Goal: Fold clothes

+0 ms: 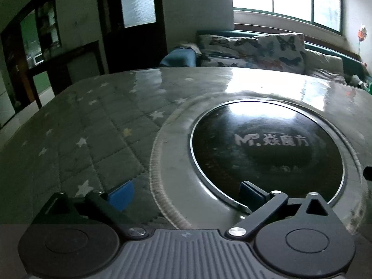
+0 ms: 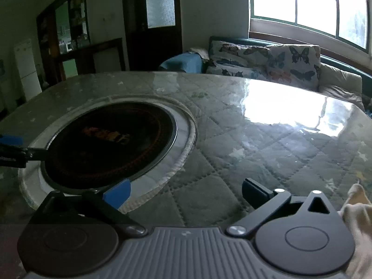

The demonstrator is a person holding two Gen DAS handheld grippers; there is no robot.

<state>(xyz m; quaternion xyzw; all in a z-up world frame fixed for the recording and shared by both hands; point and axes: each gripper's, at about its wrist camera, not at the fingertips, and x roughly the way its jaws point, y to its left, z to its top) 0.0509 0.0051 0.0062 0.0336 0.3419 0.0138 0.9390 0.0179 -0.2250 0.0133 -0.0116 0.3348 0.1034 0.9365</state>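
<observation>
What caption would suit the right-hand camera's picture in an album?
Open right claw above a quilted, star-patterned table cover, dark round hob to its left, cream cloth at the right edge.

- A pale cream, soft fabric garment (image 2: 358, 227) lay crumpled at about four o'clock in the right wrist view.
- Only its edge showed, beside the frame's border, resting on the quilted surface.
</observation>
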